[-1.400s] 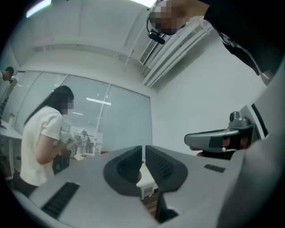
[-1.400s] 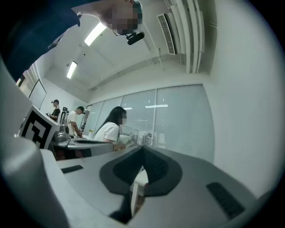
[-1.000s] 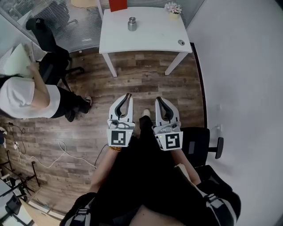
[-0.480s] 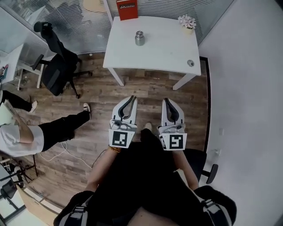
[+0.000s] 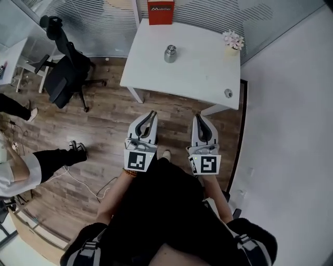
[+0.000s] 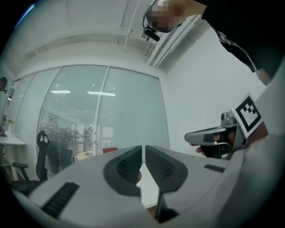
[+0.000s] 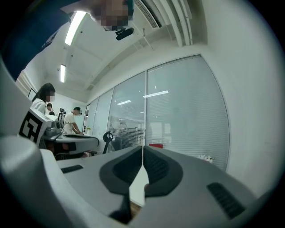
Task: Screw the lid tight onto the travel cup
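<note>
A person's legs (image 5: pixel 49 158) and a cable (image 5: pixel 78 179) are on the floor (image 5: pixel 104 119) at far left, with a black chair (image 5: pixel 65 78) beyond. The left gripper (image 5: pixel 150 114) and right gripper (image 5: pixel 201 118) sit side by side, both pinched closed and empty. Floor separates them from the table (image 5: pixel 197 78). The cup (image 5: pixel 170 54) stands upright mid-table, long axis vertical, well apart from both. A red box (image 5: pixel 161 11) is behind it and flowers (image 5: pixel 232 40) are to its right. What is probably the lid (image 5: pixel 228 93) lies flat at the near right corner.
</note>
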`<state>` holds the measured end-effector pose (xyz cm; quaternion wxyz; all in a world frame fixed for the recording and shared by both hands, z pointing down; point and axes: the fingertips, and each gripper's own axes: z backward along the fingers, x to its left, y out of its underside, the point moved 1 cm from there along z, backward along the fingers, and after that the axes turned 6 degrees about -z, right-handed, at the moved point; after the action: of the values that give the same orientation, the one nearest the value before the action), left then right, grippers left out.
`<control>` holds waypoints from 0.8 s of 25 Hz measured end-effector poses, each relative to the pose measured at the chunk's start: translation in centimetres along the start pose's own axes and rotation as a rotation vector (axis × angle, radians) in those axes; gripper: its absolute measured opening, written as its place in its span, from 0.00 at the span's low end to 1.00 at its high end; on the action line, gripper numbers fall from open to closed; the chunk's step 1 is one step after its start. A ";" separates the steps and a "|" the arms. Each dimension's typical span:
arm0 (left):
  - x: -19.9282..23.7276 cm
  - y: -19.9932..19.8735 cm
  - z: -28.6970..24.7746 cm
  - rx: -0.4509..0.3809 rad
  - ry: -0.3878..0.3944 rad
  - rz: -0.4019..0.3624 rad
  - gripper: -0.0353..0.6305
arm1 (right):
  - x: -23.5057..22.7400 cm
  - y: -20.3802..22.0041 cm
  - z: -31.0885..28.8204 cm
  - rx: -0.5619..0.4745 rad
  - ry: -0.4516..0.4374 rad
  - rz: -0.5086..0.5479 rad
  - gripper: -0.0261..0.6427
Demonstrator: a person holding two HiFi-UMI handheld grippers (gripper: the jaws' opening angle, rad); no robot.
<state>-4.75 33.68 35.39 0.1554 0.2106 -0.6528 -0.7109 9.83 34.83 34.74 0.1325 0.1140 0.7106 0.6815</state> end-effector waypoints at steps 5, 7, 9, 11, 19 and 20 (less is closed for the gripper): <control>3.7 1.5 -6.2 -0.026 0.078 -0.089 0.10 | -1.2 -0.6 -6.8 0.015 0.016 0.080 0.04; 5.2 1.4 -8.5 -0.044 0.107 -0.102 0.10 | -1.5 -1.4 -9.3 0.023 0.029 0.077 0.04; 6.7 1.4 -10.6 -0.048 0.142 -0.123 0.10 | -2.1 -2.3 -11.7 0.029 0.046 0.060 0.04; 8.3 2.1 -12.7 -0.038 0.153 -0.092 0.10 | -2.9 -2.6 -14.1 0.036 0.062 0.058 0.04; 12.5 6.5 -20.6 0.002 0.139 -0.005 0.10 | -6.8 -0.2 -22.4 0.093 0.057 0.020 0.04; 12.9 7.1 -21.6 0.011 0.135 0.002 0.10 | -7.3 0.0 -23.6 0.096 0.049 0.017 0.04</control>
<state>-5.43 7.95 39.90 0.1986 0.2580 -0.6450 -0.6913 8.57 10.20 35.87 0.1034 0.1095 0.7446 0.6503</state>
